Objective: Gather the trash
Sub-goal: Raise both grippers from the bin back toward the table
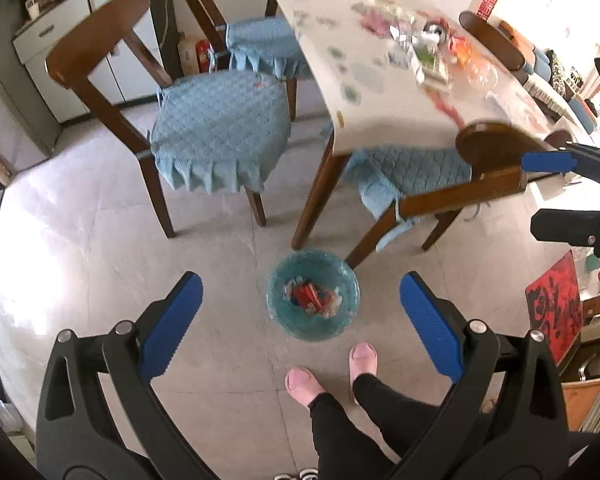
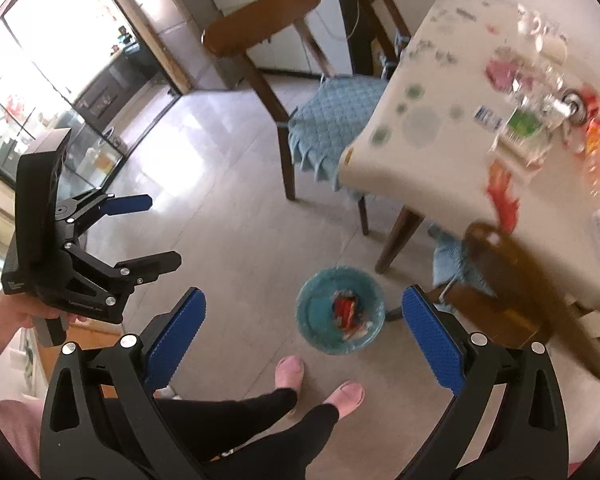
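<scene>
Left wrist view: at the far left a wooden chair [image 1: 172, 120] with a quilted blue seat cushion stands on the pale tiled floor [image 1: 80, 240], a second chair of the same kind behind it. Nearer, the left gripper [image 1: 300, 304] hangs above the floor with its blue-padded jaws spread wide and nothing between them. Seen through that gap, the blue-lined trash bin [image 1: 313, 295] sits on the tiles just beside a table leg, with red and white wrappers [image 1: 312, 296] lying inside it. Just near of the bin are the person's two pink slippers [image 1: 332, 372] and black-clad legs. To the right, the table [image 1: 364, 92] carries a blurred scatter of plastic packaging, cups and red scraps, and a third chair is tucked at its near corner. At the right edge the right gripper [image 1: 556, 196] shows partly, jaws apart. In the right wrist view the left gripper [image 2: 156, 228] is at the left, held in a hand [image 2: 12, 312], and the right gripper [image 2: 302, 320] stands wide and empty over the bin [image 2: 340, 310], with the littered table [image 2: 440, 152] at the far right.
</scene>
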Demonstrator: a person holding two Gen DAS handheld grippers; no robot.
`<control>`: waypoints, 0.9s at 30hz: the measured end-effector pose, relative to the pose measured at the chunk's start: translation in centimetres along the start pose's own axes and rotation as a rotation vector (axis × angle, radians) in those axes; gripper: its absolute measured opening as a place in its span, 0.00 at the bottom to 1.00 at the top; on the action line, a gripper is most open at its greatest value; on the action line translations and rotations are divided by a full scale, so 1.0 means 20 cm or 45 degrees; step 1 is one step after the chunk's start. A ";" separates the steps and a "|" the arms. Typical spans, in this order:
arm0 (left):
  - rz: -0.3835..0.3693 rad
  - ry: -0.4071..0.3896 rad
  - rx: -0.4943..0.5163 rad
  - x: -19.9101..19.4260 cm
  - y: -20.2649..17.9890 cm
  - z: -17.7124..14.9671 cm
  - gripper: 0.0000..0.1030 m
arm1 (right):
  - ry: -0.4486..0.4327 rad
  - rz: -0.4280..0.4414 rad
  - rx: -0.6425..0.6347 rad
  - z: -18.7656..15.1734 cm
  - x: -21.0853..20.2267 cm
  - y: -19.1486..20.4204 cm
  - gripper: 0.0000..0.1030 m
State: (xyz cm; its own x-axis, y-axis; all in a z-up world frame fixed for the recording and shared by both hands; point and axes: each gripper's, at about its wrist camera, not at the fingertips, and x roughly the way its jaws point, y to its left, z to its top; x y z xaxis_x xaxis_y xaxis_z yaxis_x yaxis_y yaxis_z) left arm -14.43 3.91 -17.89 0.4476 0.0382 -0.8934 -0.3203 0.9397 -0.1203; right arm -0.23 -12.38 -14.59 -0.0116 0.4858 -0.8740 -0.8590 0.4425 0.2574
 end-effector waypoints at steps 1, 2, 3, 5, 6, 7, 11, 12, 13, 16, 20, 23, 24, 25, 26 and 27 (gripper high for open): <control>-0.003 -0.014 0.000 -0.02 0.00 0.03 0.94 | -0.013 -0.011 -0.007 0.01 -0.03 -0.01 0.95; -0.011 -0.029 0.002 -0.05 -0.01 0.07 0.94 | -0.034 -0.035 -0.017 0.03 -0.06 -0.01 0.95; -0.015 -0.037 0.005 -0.07 -0.02 0.10 0.94 | -0.052 -0.057 -0.021 0.05 -0.09 -0.01 0.95; -0.020 -0.075 0.024 -0.13 -0.05 0.17 0.94 | -0.085 -0.077 -0.022 0.09 -0.15 -0.02 0.95; -0.020 -0.108 0.042 -0.17 -0.07 0.21 0.94 | -0.107 -0.098 -0.027 0.11 -0.19 -0.03 0.95; -0.019 -0.122 0.053 -0.19 -0.08 0.23 0.94 | -0.127 -0.119 -0.032 0.12 -0.23 -0.04 0.95; -0.033 -0.204 0.141 -0.30 -0.19 0.39 0.94 | -0.217 -0.190 0.002 0.17 -0.36 -0.11 0.95; -0.039 -0.221 0.162 -0.32 -0.22 0.42 0.94 | -0.237 -0.208 0.026 0.18 -0.39 -0.14 0.95; -0.039 -0.231 0.181 -0.33 -0.25 0.46 0.94 | -0.253 -0.224 0.048 0.18 -0.41 -0.18 0.95; -0.039 -0.261 0.244 -0.34 -0.35 0.56 0.94 | -0.283 -0.246 0.114 0.16 -0.46 -0.26 0.95; -0.046 -0.272 0.273 -0.31 -0.47 0.66 0.94 | -0.307 -0.281 0.165 0.14 -0.52 -0.40 0.95; -0.057 -0.269 0.285 -0.26 -0.57 0.74 0.94 | -0.313 -0.283 0.192 0.12 -0.54 -0.51 0.95; -0.061 -0.272 0.293 -0.24 -0.60 0.76 0.94 | -0.316 -0.282 0.199 0.12 -0.54 -0.56 0.95; -0.055 -0.277 0.301 -0.22 -0.63 0.79 0.94 | -0.312 -0.276 0.205 0.13 -0.54 -0.61 0.95; -0.035 -0.277 0.303 -0.20 -0.67 0.82 0.94 | -0.304 -0.274 0.211 0.13 -0.53 -0.65 0.95; -0.033 -0.272 0.296 -0.17 -0.70 0.85 0.94 | -0.300 -0.271 0.216 0.13 -0.54 -0.69 0.95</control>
State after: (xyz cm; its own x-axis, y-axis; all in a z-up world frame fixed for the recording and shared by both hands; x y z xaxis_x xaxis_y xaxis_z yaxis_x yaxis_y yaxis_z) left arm 2.76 -3.55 -5.72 0.6265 0.0605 -0.7771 -0.1177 0.9929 -0.0176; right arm 13.07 -21.66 -7.63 0.2936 0.5214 -0.8012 -0.7321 0.6616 0.1622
